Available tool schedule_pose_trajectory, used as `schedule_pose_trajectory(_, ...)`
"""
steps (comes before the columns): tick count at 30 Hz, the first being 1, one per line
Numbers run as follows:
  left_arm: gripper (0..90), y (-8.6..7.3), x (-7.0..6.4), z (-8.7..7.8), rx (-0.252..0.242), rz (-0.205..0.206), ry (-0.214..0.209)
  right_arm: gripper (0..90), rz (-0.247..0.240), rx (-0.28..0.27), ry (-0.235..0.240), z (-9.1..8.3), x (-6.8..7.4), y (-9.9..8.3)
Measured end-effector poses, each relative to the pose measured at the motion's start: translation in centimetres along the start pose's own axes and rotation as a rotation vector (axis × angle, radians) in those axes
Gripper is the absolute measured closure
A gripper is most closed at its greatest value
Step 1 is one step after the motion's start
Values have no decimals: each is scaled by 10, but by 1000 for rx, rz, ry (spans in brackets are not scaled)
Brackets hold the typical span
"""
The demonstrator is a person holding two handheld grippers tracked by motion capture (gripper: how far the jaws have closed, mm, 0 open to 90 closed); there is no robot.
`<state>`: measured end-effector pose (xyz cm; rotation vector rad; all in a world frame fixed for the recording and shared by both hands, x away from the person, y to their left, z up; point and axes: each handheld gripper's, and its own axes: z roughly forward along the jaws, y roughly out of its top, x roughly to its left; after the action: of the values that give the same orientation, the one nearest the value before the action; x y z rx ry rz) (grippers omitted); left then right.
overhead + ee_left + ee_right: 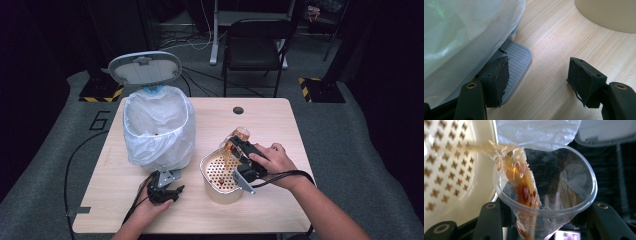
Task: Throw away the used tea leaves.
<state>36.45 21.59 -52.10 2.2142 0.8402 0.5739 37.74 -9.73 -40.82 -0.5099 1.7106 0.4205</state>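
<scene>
My right gripper (pixel 239 145) is shut on a clear plastic cup (pixel 239 135), tipped over a cream container with a perforated strainer insert (pixel 218 170). Brown liquid (pixel 520 180) streams out of the cup (pixel 564 185) onto the strainer (pixel 449 167). A white step bin lined with a clear bag (pixel 156 127) stands at the table's left, its grey lid (pixel 145 67) raised. My left gripper (pixel 167 192) is open at the bin's foot. In the left gripper view, one fingertip (pixel 500 75) rests over the grey ribbed pedal (pixel 517 60), and the other (pixel 582 77) hangs over bare table.
The wooden table (pixel 280 120) has a dark cable hole (pixel 238 110) near its far edge. A black chair (pixel 255 47) stands behind the table on grey carpet. Cables trail from both grippers toward the near edge.
</scene>
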Motion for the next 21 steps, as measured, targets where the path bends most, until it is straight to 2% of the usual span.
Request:
schedule_pose_trajectory(4,335,0,0,0,0,0,0,496,-145,9,-44,-2,8,3)
schedule_pose_trajectory(9,335,0,0,0,0,1,1,498,-255,19,-75,-3,15,3)
schedule_pose_trajectory(12,335,0,0,0,0,0,1,498,-354,19,-122,-3,17,4)
schedule_pose_trajectory(13,335,0,0,0,0,1,1,498,-368,21,-134,-4,19,4)
schedule_pose_trajectory(14,335,0,0,0,0,0,1,499,-424,19,-151,-4,19,5)
schedule_pose_trajectory(15,335,0,0,0,0,0,1,499,-455,16,-157,-2,19,6)
schedule_pose_trajectory(17,335,0,0,0,0,1,1,500,-473,18,-169,-3,21,6)
schedule_pose_trajectory(18,335,0,0,0,0,0,1,500,-500,24,-182,-3,21,6)
schedule_pose_trajectory(20,335,0,0,0,-1,-7,-8,501,-529,19,-165,-4,21,7)
schedule_pose_trajectory(21,335,0,0,0,-2,-8,-7,501,-510,25,-156,-5,23,6)
